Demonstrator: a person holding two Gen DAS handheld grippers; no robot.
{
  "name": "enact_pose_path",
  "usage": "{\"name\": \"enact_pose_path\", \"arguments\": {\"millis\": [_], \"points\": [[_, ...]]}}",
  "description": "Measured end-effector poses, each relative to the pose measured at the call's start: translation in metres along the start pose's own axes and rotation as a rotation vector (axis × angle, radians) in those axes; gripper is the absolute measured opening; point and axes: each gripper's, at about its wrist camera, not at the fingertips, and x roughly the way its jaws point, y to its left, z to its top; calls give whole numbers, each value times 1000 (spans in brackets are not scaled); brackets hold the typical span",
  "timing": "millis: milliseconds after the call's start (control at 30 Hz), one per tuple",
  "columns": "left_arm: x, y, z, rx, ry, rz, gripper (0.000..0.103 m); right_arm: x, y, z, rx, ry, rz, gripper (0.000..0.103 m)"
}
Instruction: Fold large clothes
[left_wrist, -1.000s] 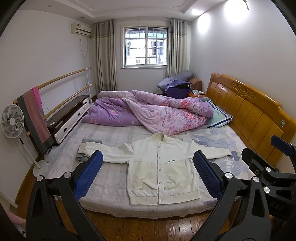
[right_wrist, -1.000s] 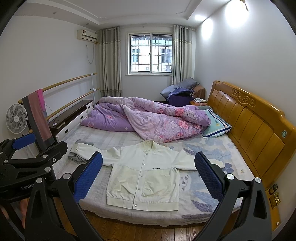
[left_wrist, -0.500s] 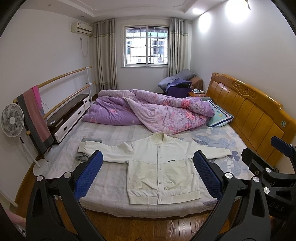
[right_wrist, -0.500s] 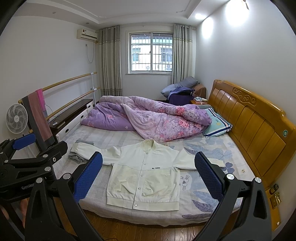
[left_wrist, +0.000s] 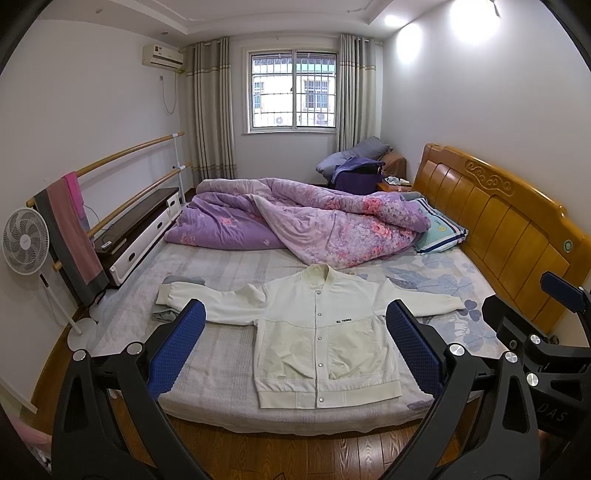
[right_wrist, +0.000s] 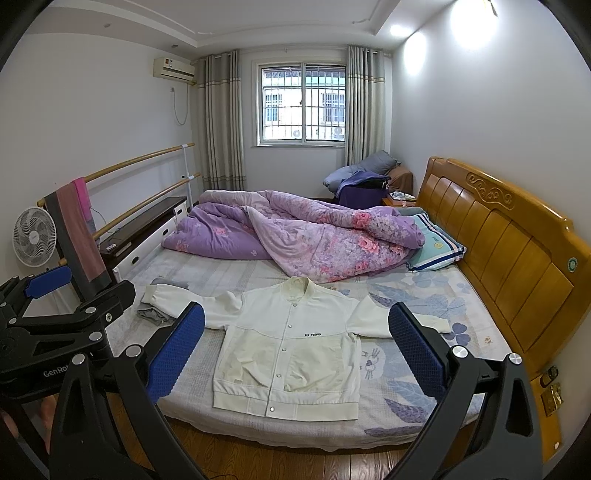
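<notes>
Both claws are held apart and empty above the floor, before the bed.

From the left claw (left_wrist: 295, 341) and the right claw (right_wrist: 297, 343) outward, the white jacket (left_wrist: 325, 343) is seen spread flat, buttoned, near the bed (left_wrist: 221, 373) edge. It is judged soft, light and limp; the cuffs (left_wrist: 173, 291) or hem corners should be pinched.

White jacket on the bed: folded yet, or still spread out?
Spread out. The white jacket lies flat on the bed, front snapped shut, both sleeves extended sideways, no fold made.
</notes>
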Motion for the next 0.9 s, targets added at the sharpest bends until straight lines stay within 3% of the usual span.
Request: {"name": "enact_pose_path", "arguments": {"millis": [900], "points": [[22, 12, -5, 3, 16, 15, 98, 13, -10, 6, 18, 31, 33, 96]]}}
